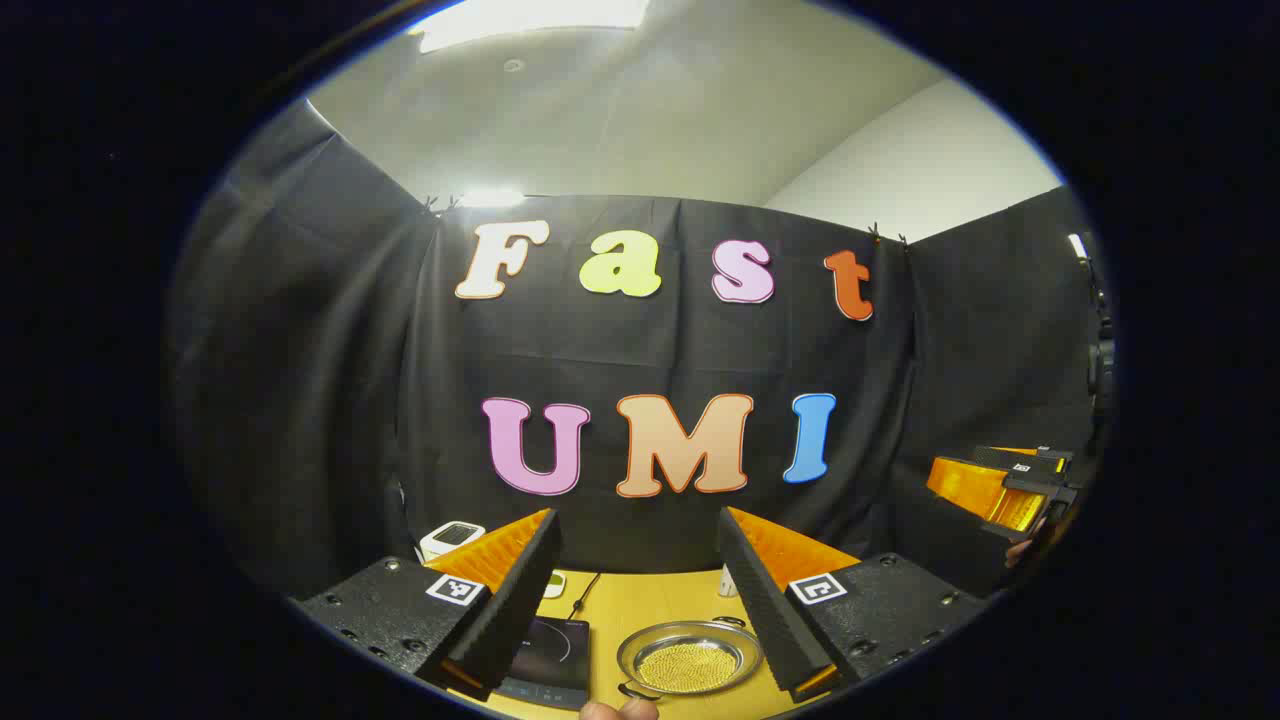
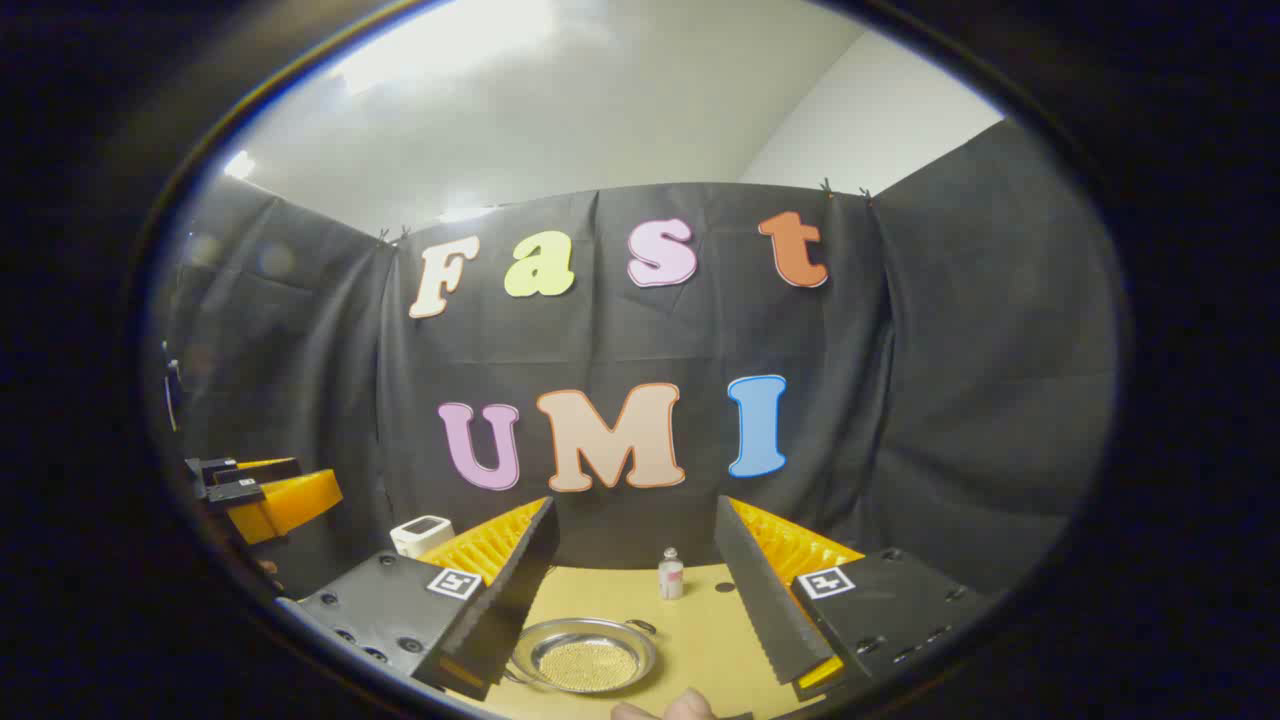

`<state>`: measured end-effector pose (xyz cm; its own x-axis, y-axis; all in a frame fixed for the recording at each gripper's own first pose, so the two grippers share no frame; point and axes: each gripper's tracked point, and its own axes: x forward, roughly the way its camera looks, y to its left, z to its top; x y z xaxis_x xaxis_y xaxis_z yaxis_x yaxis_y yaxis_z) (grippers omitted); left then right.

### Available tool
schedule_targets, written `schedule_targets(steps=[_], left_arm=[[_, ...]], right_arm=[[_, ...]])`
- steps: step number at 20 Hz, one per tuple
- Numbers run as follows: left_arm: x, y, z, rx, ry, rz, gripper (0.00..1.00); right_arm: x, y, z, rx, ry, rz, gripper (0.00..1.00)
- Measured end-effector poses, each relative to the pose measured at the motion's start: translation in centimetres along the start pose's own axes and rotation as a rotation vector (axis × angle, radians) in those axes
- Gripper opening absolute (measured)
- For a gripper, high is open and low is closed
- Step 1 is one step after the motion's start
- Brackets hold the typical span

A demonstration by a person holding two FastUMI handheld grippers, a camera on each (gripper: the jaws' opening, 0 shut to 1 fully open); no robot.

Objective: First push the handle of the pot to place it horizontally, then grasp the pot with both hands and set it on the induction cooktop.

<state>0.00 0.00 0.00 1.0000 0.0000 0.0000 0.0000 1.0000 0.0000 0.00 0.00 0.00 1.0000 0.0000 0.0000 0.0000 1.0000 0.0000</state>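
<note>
My left gripper (image 1: 640, 600) hangs wide open above the table (image 1: 640, 610), nothing between its fingers. Below, the pot (image 1: 690, 657) sits just beside the induction cooktop (image 1: 552, 650), bare wood between them. Behind the pot a small bottle (image 2: 671, 574) stands, well apart. My right gripper (image 2: 635, 600) is open too, high above.

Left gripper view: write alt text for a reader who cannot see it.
The left gripper, held open above a light wooden table, frames a shallow round silver metal pot with a gold mesh bottom. A black flat induction cooktop lies just left of the pot. The right gripper shows at the far right edge.
</note>
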Motion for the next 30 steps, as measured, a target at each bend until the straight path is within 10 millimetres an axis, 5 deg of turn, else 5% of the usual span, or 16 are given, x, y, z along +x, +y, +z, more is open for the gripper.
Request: schedule_targets(steps=[24,27,30], left_arm=[[-1.6,-0.1,-0.6,0.012,0.026,0.059,0.92],[-1.9,-0.2,-1.0,0.005,0.040,0.073,0.92],[-2.1,-0.4,-1.1,0.013,0.049,0.088,0.92]], right_arm=[[-0.1,0.2,-0.9,-0.035,0.012,0.063,0.98],[0.0,-0.3,-1.6,-0.051,0.019,0.070,0.83],[0.1,-0.7,-1.8,-0.057,0.014,0.065,0.54]])
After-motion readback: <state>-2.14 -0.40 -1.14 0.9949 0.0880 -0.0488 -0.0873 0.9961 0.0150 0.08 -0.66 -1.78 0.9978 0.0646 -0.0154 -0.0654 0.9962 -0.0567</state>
